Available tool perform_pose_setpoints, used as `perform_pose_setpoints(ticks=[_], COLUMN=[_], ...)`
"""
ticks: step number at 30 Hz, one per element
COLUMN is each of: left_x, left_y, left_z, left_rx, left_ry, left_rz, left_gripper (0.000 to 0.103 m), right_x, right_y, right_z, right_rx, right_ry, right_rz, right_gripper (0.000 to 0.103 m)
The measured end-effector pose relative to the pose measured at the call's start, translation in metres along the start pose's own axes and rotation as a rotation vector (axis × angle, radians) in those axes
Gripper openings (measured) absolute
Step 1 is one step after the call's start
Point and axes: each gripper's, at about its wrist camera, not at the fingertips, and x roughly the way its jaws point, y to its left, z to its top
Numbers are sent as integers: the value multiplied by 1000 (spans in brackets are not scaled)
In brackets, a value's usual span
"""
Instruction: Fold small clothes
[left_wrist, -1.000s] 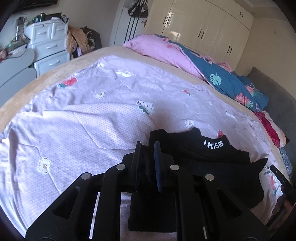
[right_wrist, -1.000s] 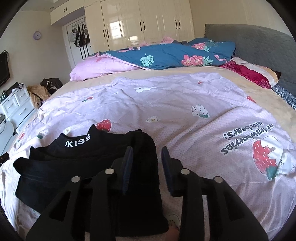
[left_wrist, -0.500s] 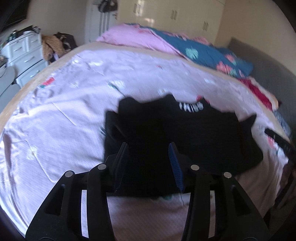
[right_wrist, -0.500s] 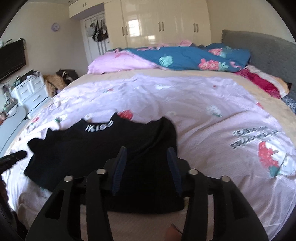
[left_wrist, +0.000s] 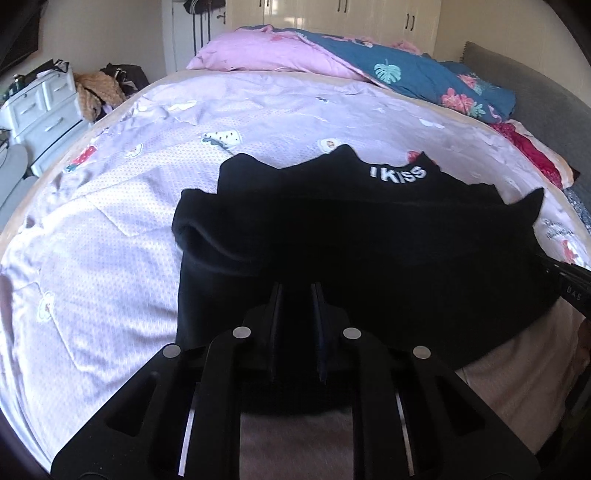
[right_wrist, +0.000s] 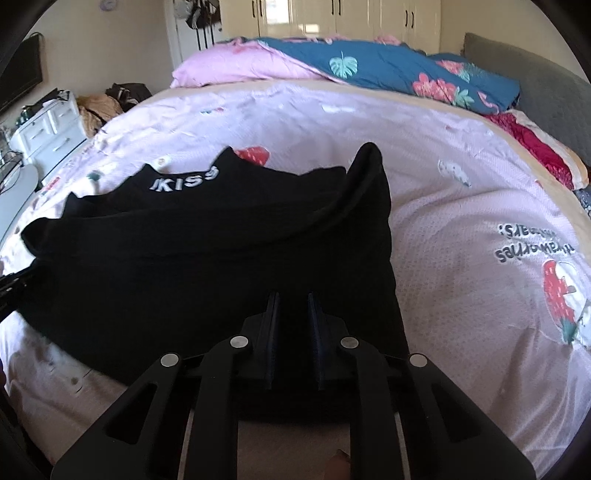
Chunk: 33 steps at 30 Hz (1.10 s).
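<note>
A small black garment with white "IKISS" lettering (left_wrist: 369, 229) lies spread on the pink strawberry-print bedspread (left_wrist: 110, 221); it also shows in the right wrist view (right_wrist: 221, 251). Its left side is folded inward with a raised roll. My left gripper (left_wrist: 296, 291) is over the garment's near hem, its jaws a narrow gap apart with nothing between the tips. My right gripper (right_wrist: 293, 297) is over the near right part of the garment, also slightly open and empty. The right gripper's tip shows at the left wrist view's right edge (left_wrist: 565, 277).
A pile of pink and blue floral bedding (left_wrist: 369, 66) lies at the far end of the bed. A grey headboard (right_wrist: 535, 88) stands at the right. A white drawer unit (left_wrist: 40, 103) and heaped clothes (left_wrist: 99, 92) stand left of the bed. Cream wardrobes line the back wall.
My left gripper let go of the garment's folded side and pulled back to the near hem. Both grippers have narrowed their jaws since half a second ago. The garment lies flatter.
</note>
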Motion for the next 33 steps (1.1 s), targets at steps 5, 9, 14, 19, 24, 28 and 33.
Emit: perform_pose_setpoints(ticks=[5,9,14,19,24,28,33], left_x=[23,34,38,30,16,18,49], left_y=[9,13,23,36,65,81,77], left_z=[19,36,57,71,75,74,65], left_rx=[-42,-63,-113,-151,-240,-271,-261], left_ry=[24,19,-22,-109,-157,-122,-9], left_rz=[3,9,-8,4,23,14,-40], left_gripper=[9,9,9,24,36,44,47], right_x=[19,35,46,52,51,53,62], right_y=[-1,-4,-9,-18,-38,-53,-55], right_z=[22,42,64,78,78,78,73], right_rx=[-5,5,19,35,81,103,93], right_ry=[2,-1,-25,-61,-74,-55,-20], right_rz=[-13,-8,3,-13,-51,-55,-26], right_gripper=[15,15,15,15,16,55,48])
